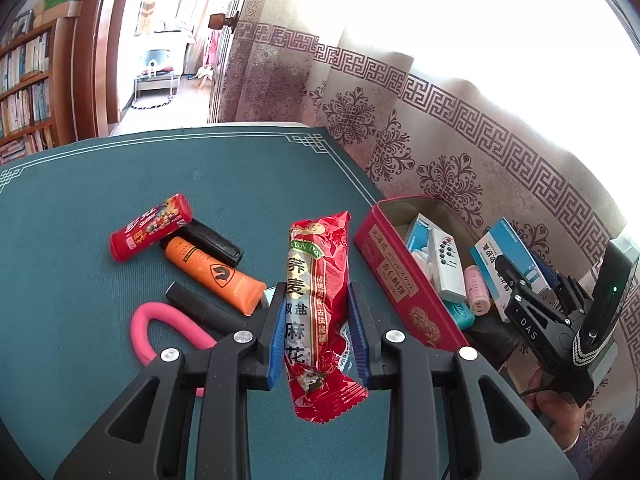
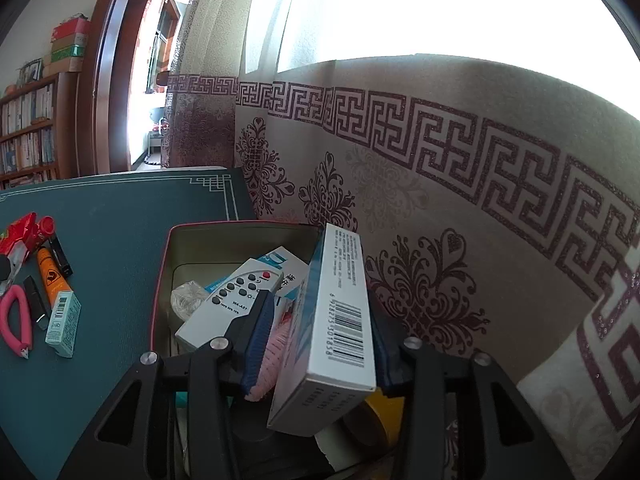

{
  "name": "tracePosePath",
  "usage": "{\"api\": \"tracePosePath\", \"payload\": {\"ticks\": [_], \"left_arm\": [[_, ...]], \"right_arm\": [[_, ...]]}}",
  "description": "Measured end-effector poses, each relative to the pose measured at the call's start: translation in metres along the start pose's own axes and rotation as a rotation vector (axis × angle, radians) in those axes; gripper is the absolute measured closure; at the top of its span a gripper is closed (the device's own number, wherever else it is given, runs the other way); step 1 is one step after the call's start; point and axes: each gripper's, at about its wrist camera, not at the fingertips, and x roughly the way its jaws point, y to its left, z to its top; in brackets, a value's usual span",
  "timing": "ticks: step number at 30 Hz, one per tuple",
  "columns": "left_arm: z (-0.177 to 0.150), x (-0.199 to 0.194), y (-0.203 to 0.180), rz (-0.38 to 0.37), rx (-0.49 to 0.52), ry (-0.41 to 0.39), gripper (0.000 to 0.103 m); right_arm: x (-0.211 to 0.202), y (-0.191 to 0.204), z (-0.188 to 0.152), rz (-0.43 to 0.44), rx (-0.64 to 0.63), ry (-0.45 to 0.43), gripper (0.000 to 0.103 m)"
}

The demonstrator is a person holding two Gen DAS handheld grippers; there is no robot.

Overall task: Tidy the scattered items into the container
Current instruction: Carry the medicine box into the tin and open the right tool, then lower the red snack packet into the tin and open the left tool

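L jaws grip red "麻花" snack pack (image 1: 316,312); R jaws loose round barcoded box (image 2: 332,328)

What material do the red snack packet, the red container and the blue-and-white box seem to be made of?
Snack packet: thin glossy plastic film, probably; it crinkles, shines and has a serrated sealed end.
Container: likely painted metal tin; thin rigid walls with a rolled rim, plain pale inside.
Box: printed cardboard with a smooth finish; sharp folded edges and a barcode.
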Motion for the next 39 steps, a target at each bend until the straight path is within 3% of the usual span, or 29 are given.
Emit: {"api": "tracePosePath", "payload": {"ticks": [2, 5, 16, 25, 30, 34, 36, 38, 39], "left_arm": [[0.003, 0.002, -0.008, -0.009, 0.011, 0.004, 0.072], [0.005, 0.005, -0.020, -0.016, 0.033, 0.009, 0.072], [0.015, 0.027, -0.067, -0.049, 0.110, 0.037, 0.072], [0.028, 0.056, -0.107, -0.103, 0.180, 0.063, 0.072], [0.038, 0.084, -0.122, -0.152, 0.178, 0.122, 0.072], [0.042, 0.098, -0.131, -0.146, 0.194, 0.129, 0.071], [0.043, 0.103, -0.133, -0.148, 0.194, 0.142, 0.065], [0.042, 0.105, -0.130, -0.151, 0.181, 0.145, 0.049], [0.041, 0.104, -0.128, -0.146, 0.174, 0.140, 0.047]], "right_arm": [[-0.009, 0.002, -0.002, -0.021, -0.015, -0.049, 0.040], [-0.023, 0.001, -0.005, -0.064, -0.019, -0.118, 0.039], [-0.075, -0.007, -0.037, -0.082, 0.098, -0.284, 0.023], [-0.080, -0.011, -0.049, -0.070, 0.174, -0.294, 0.022], [-0.078, -0.017, -0.053, -0.078, 0.213, -0.285, 0.021], [-0.076, -0.017, -0.054, -0.079, 0.215, -0.280, 0.021], [-0.075, -0.016, -0.055, -0.080, 0.211, -0.279, 0.021], [-0.075, -0.015, -0.055, -0.081, 0.210, -0.281, 0.021], [-0.075, -0.015, -0.055, -0.081, 0.211, -0.280, 0.020]]}}
